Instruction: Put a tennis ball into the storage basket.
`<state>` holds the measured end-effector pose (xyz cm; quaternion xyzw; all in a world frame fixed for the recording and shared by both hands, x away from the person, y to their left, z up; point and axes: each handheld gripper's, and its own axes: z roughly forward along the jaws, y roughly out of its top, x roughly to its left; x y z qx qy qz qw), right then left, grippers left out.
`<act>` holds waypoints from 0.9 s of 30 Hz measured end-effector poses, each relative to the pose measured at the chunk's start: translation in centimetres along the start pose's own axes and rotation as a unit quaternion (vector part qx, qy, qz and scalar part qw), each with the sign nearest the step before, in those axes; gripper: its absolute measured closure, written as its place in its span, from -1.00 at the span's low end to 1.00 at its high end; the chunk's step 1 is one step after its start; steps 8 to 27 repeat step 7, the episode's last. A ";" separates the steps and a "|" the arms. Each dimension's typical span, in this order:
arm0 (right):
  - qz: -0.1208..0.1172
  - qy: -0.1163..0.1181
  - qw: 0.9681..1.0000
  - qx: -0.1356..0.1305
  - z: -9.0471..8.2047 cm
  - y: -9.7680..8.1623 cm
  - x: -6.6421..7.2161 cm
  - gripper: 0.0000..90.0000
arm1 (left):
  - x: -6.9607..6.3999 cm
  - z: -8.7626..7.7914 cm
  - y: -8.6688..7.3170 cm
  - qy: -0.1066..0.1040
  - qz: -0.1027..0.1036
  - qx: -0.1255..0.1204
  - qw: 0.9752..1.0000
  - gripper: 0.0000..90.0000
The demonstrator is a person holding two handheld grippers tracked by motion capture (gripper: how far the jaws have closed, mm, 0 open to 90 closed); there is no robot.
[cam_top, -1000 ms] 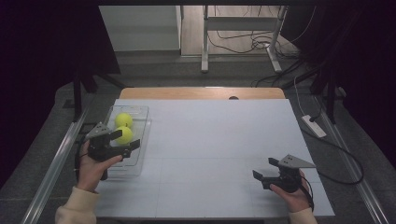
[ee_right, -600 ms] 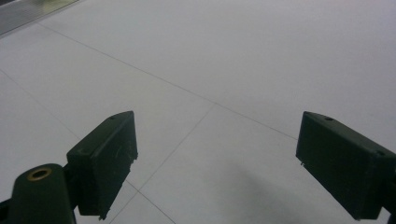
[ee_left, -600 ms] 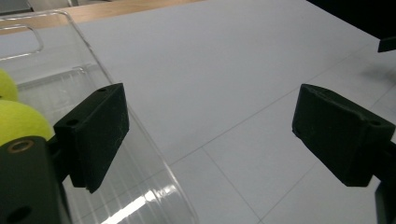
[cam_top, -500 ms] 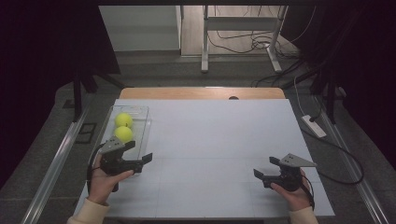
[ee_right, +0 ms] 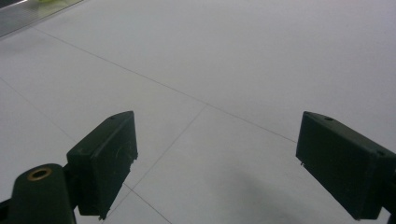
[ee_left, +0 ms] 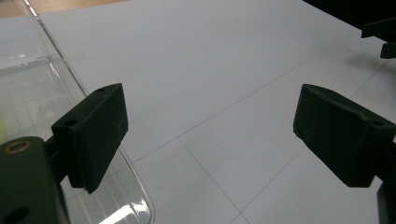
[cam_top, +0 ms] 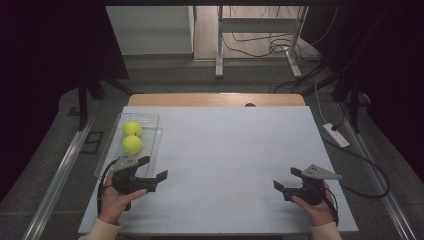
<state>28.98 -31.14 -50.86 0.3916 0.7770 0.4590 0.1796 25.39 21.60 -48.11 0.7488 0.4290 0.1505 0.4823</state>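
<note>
At the near left of the white bench (cam_top: 225, 150), the left claw (cam_top: 152, 169) is hovering with jaws spread and empty, just beside the near end of the clear tray (cam_top: 150, 120), which is holding two yellow balls (cam_top: 132, 136). Well apart at the near right, the right claw (cam_top: 286, 181) is resting open, gripping nothing.

Left gripper (cam_top: 152, 168): withdrawn from above clear plastic tray (cam_top: 114, 148) with yellow tennis balls (cam_top: 132, 136) to white table (cam_top: 225, 150) beside it; jaws empty.

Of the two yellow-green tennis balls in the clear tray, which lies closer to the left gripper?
The yellow-green tennis ball nearer the person's end of the clear plastic tray; the other ball lies just beyond it, farther from the left gripper.
</note>
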 end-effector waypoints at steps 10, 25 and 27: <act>-0.002 0.001 1.000 -0.001 0.0 0.0 0.0 -0.73 | -0.1 0.1 0.0 0.000 0.002 -0.003 1.000 -0.76; -0.002 0.001 1.000 -0.001 0.0 0.0 0.0 -0.73 | -0.1 0.1 0.0 0.000 0.002 -0.003 1.000 -0.76; -0.002 0.001 1.000 -0.001 0.0 0.0 0.0 -0.73 | -0.1 0.1 0.0 0.000 0.002 -0.003 1.000 -0.76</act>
